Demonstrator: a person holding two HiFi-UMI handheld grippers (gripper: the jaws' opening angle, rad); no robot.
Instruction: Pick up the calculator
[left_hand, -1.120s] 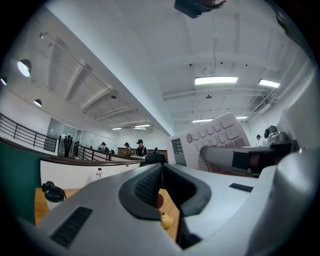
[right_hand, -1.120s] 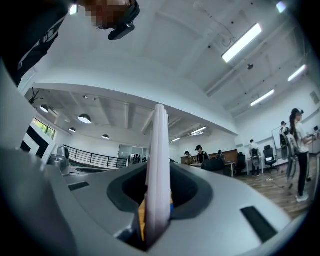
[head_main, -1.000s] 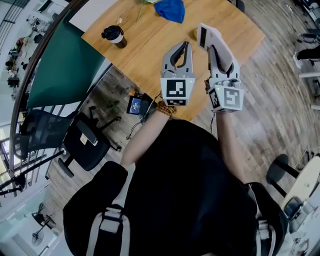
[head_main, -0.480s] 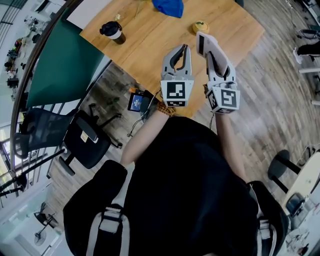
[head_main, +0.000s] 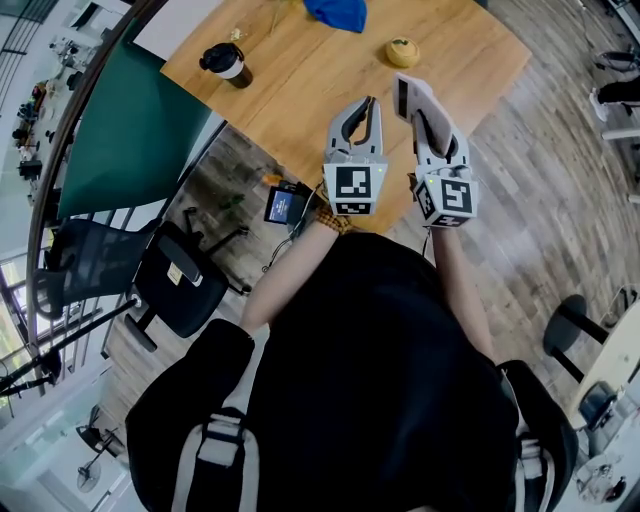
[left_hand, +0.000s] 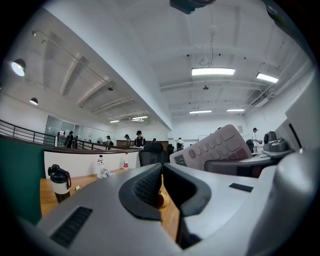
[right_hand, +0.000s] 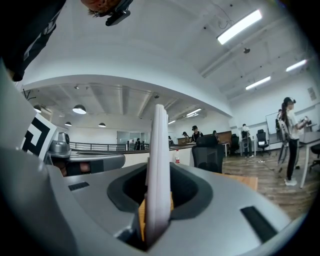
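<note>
Both grippers reach out level, side by side, over the near edge of the wooden table (head_main: 300, 90). On the right gripper (head_main: 428, 112) the jaws are closed most of the way and clamp the calculator (head_main: 404, 97). It stands on edge between the pads, and its free end sticks out past the jaw tips. Seen from the left gripper's camera, the calculator's keys and small display face toward the left gripper, and it is held up off the tabletop. The left gripper (head_main: 364, 104) has its jaws closed tip to tip, with nothing between them.

A lidded cup (head_main: 225, 62) stands near the table's left corner, and a blue cloth (head_main: 337, 12) lies at the far edge. A small yellow round object (head_main: 402, 50) sits on the wood just beyond the calculator's free end. Left of the table are a green panel (head_main: 130, 125) and a black office chair (head_main: 175, 285) on the floor.
</note>
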